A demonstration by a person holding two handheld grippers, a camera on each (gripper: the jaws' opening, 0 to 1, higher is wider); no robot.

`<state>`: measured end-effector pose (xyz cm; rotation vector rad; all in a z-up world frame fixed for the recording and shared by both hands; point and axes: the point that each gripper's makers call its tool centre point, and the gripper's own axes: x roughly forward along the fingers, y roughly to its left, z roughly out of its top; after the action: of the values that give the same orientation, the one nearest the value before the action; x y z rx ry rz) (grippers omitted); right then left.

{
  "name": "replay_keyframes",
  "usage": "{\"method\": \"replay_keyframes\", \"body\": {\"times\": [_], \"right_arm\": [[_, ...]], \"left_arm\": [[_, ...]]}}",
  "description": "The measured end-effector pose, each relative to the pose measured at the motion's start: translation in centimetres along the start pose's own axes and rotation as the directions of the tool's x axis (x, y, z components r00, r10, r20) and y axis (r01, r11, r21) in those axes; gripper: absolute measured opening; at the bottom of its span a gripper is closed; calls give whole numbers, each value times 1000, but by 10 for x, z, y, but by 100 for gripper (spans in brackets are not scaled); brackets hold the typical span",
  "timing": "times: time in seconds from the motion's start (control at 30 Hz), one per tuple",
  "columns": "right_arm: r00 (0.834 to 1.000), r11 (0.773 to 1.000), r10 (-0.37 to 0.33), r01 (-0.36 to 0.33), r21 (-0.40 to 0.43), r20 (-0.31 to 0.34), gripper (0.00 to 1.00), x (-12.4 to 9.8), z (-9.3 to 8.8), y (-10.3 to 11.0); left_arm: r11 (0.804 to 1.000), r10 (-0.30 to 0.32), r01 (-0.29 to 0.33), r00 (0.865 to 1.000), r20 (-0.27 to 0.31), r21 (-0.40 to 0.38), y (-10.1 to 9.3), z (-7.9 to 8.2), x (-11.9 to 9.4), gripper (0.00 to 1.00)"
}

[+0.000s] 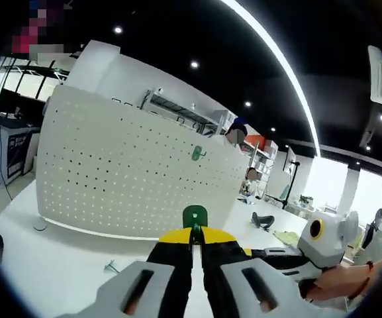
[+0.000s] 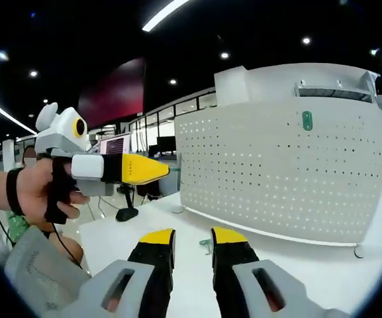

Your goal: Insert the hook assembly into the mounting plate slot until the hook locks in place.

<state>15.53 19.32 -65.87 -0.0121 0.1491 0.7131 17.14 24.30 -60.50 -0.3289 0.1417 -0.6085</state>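
— We stand in a big dim hall with ceiling spots and a long light strip, working over a white table (image 1: 58,265). What do we have in the left gripper (image 1: 194,233)?

— In the left gripper view its yellow-tipped jaws are pressed together on a green hook (image 1: 194,216), whose rounded top sticks up just above the tips.

— And beyond it?

— Farther off stands the white perforated mounting plate (image 1: 131,179), upright on the table. A second green hook (image 1: 198,154) already hangs high on its right part. Near the jaws on the left, a small greenish piece (image 1: 111,266) lies on the table.

— The right gripper (image 2: 192,237)?

— In the right gripper view its jaws stand a little apart with nothing between them. Just past them we see the small piece (image 2: 207,246) on the table, then the plate (image 2: 283,172) with the hung hook (image 2: 307,120) near its top. On the left, a hand (image 2: 42,192) holds the left gripper (image 2: 144,169), well short of the plate.
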Motion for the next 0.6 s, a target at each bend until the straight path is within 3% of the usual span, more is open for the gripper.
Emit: {"method": "replay_keyframes", "body": {"times": [0.6], "right_arm": [[998,998,-63,63,17,-12,35,-26,-5,-27]], "left_arm": [[990,88,-90,996,22,109,-1,13,26,3]]}}
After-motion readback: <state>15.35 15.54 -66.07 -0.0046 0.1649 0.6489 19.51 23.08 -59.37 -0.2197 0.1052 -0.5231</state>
